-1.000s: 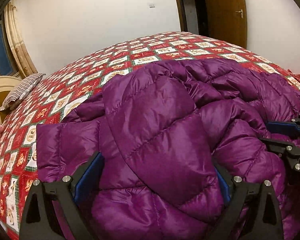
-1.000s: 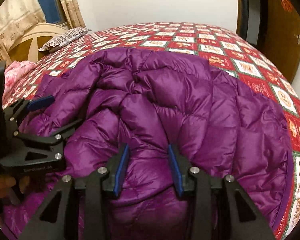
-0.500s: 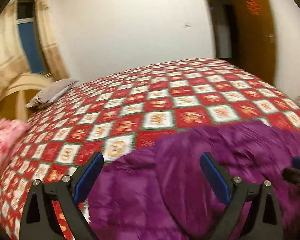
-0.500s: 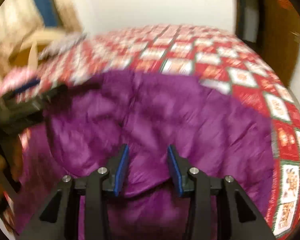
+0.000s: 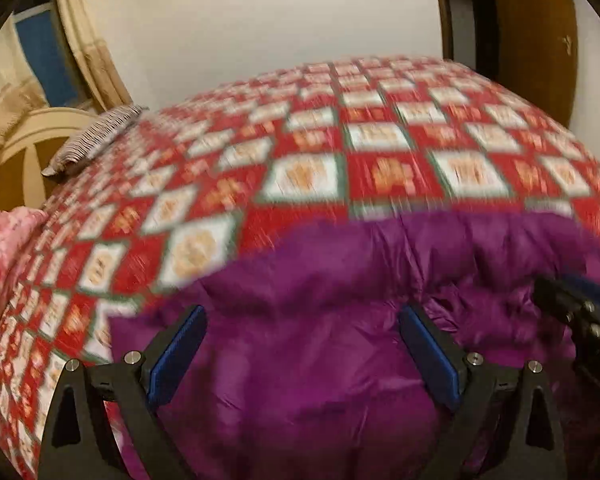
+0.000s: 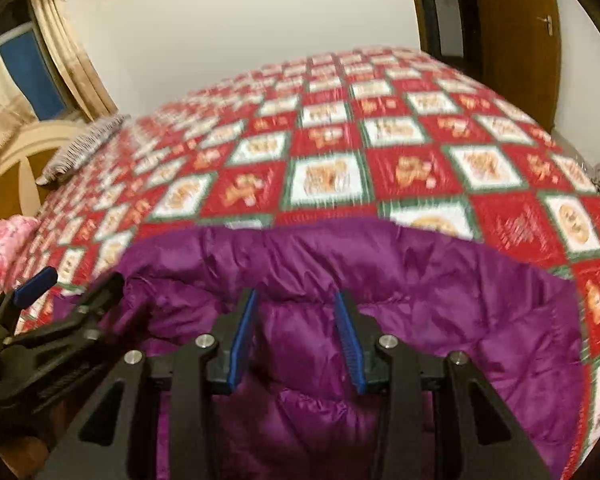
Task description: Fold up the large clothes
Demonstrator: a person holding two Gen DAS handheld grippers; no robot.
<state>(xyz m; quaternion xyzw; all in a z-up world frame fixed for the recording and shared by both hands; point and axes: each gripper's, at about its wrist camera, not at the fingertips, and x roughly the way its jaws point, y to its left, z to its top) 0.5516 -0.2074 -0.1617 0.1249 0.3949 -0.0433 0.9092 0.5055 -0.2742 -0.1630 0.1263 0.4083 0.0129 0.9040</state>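
A purple quilted down jacket [image 5: 320, 320] lies bunched at the near edge of a bed with a red and white patterned quilt [image 5: 380, 152]. My left gripper [image 5: 302, 314] stands open and wide over the jacket's left part, both blue pads bare. From the right wrist view, the left gripper [image 6: 74, 282] shows spread fingers beside the jacket's edge. My right gripper [image 6: 297, 296] is shut on a puffy fold of the jacket [image 6: 460, 300] that bulges up between its pads. The right gripper [image 5: 572, 286] also shows at the right rim of the left wrist view. Both views are motion-blurred.
A striped pillow [image 5: 96, 136] lies at the bed's far left by a cream headboard [image 5: 32, 148]. Pink bedding [image 5: 4, 248] sits at the left edge. A brown door [image 5: 540, 40] and a white wall stand behind the bed. Curtains [image 6: 68, 60] hang at the left.
Both grippers have swung back and up, so the jacket now fills only the lower part of each view. More quilt shows beyond it. The right gripper has kept its fold.
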